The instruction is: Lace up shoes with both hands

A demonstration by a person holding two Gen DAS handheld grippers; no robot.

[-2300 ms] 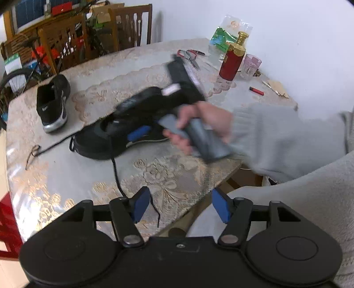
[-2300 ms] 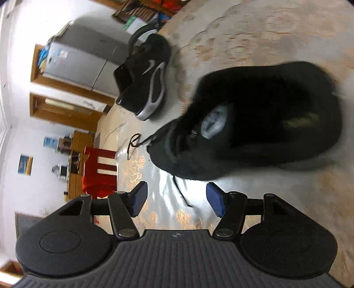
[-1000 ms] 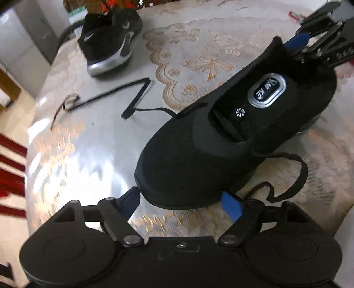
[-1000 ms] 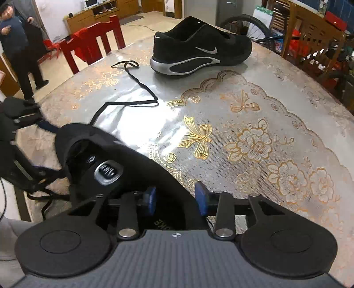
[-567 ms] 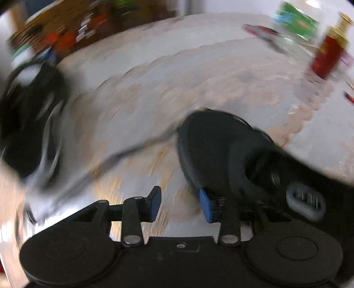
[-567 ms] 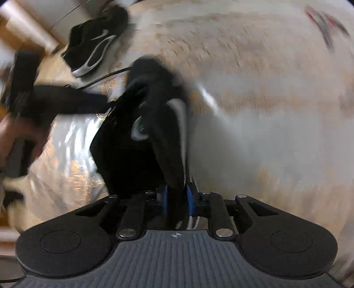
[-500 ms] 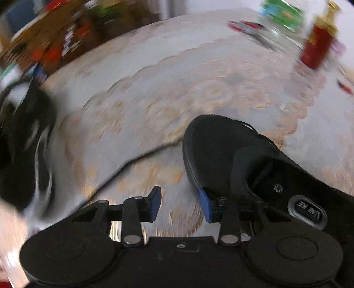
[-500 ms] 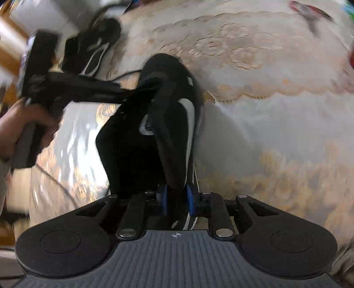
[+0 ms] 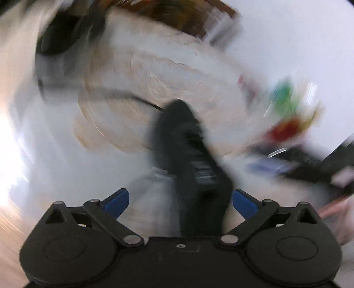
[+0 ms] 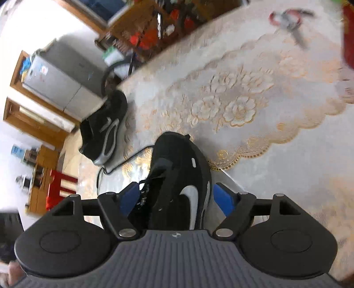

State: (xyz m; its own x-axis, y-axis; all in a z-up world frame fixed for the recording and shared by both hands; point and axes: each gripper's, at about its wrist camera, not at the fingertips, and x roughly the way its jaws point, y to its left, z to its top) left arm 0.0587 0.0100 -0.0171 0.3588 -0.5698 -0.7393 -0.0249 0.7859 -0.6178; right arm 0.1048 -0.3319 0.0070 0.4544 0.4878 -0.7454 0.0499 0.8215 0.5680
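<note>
A black sneaker with a white swoosh (image 10: 181, 177) lies on the lace-patterned tablecloth (image 10: 254, 93), toe pointing away. My right gripper (image 10: 177, 199) is open, and its blue pads sit on either side of the sneaker's rear part. The left wrist view is badly blurred. There the same sneaker (image 9: 188, 150) runs between the wide-apart blue pads of my open left gripper (image 9: 181, 200). A black lace (image 10: 124, 164) trails from the sneaker across the table to the left. Whether any pad touches the sneaker I cannot tell.
A second black sneaker with a silver sole (image 10: 104, 130) lies far left near the table edge. Scissors (image 10: 289, 20) and a red bottle (image 10: 348, 33) are at the far right. A red chair (image 10: 59, 186) and a fridge (image 10: 55, 82) stand beyond the table. A hand (image 9: 338, 219) shows at the lower right.
My right gripper was shut on the sneaker's heel and has opened wide. The left gripper has also opened wider and is swinging fast, so its view is smeared.
</note>
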